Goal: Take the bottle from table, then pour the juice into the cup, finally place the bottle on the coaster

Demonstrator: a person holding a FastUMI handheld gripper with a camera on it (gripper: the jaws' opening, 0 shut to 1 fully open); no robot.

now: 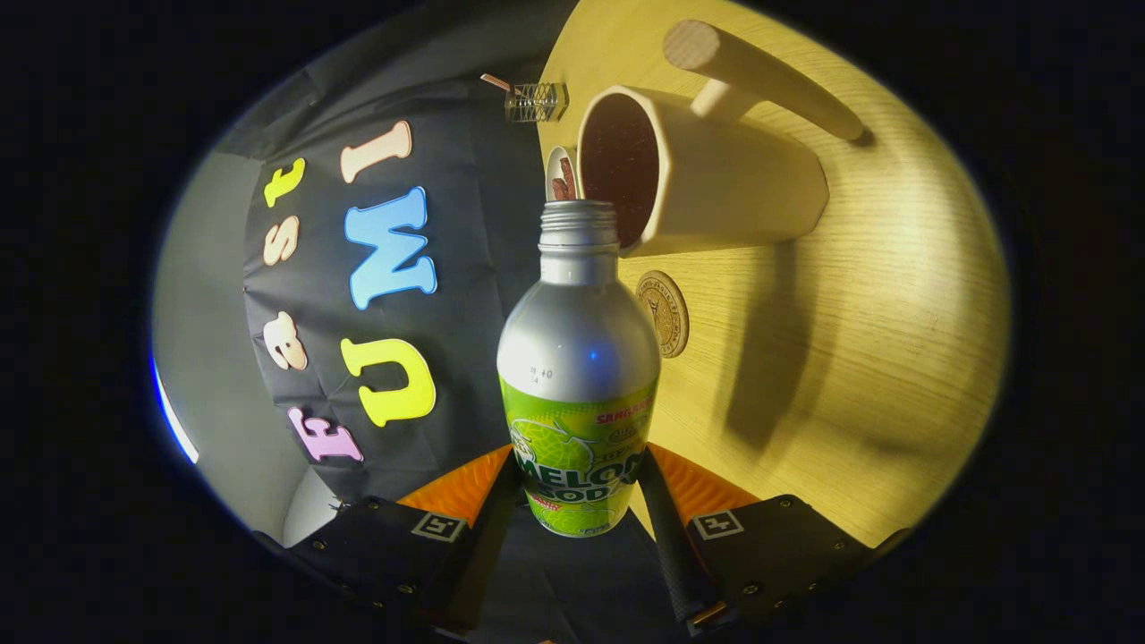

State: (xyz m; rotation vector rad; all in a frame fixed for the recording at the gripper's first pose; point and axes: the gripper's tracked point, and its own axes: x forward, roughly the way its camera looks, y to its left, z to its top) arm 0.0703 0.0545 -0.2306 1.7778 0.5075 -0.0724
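My gripper (577, 487) is shut on a silver bottle (578, 358) with a green label, one finger on each side of its lower body. The whole view is rolled, so the wooden table (877, 340) stands like a wall beside the bottle. The bottle's open threaded neck sits right at the rim of the cream cup (716, 183), whose inside looks dark. A round golden coaster (663, 313) lies on the table just behind the bottle's shoulder, between the cup and my fingers. I cannot see any liquid flowing.
A thick wooden rod (760, 76) lies on the table beyond the cup. A small white container (561, 174) and a clear ribbed glass piece (535, 101) sit near the table's far edge.
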